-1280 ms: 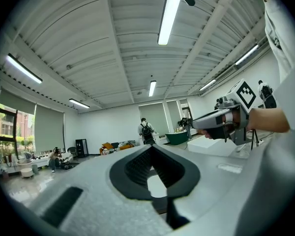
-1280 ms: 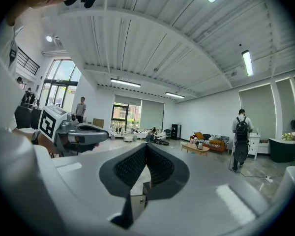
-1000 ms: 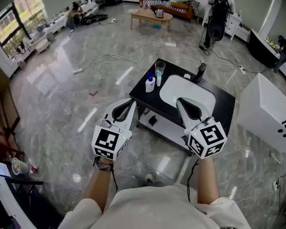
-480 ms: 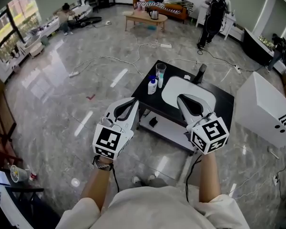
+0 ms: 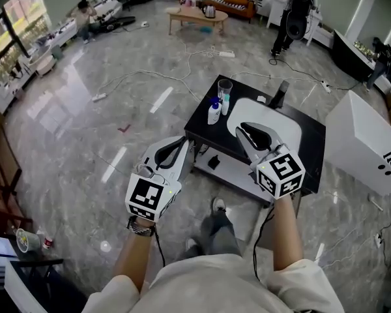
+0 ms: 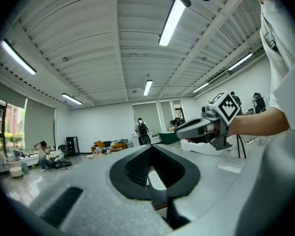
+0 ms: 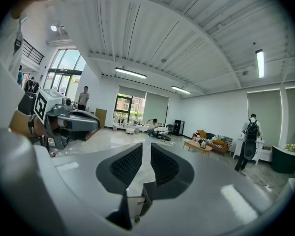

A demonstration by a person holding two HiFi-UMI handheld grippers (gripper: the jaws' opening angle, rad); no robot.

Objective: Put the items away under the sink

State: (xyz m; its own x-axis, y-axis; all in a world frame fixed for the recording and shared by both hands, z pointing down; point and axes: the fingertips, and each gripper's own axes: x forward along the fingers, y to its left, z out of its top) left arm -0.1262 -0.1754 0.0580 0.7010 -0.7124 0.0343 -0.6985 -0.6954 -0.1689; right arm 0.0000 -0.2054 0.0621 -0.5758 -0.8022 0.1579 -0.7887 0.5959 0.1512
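A person stands on a grey floor (image 5: pixel 85 129), close to a black worktop (image 5: pixel 205 132). A white sink (image 5: pixel 292 132) is set in the worktop, with a black tap (image 5: pixel 281 94) at its far side.

The things to put away are all on the worktop, at its far left corner, left of the sink. There is a white bottle (image 5: pixel 214 113) with a blue top. A thin bottle (image 5: pixel 225 104) stands just beside it, and a clear cup (image 5: pixel 225 87) stands just behind them. Nothing is holding them.

Under the sink there is a pale shelf (image 5: pixel 241 176). A small black thing (image 5: pixel 214 162) lies on it near the left end.

The left gripper (image 5: pixel 180 142) is held out over the floor, just in front of the worktop's left side. Its jaws are closed, with the tips touching, and they hold nothing.

The right gripper (image 5: pixel 242 129) is held out in front of the sink. Its jaws have just been opening, and there is a thin gap between them. Nothing is in the gap.

Both grippers are well apart from the bottles and the cup.

A big white box (image 5: pixel 365 152) stands to the right of the worktop. One shoe (image 5: pixel 218 205) of the person shows on the floor, near the shelf.
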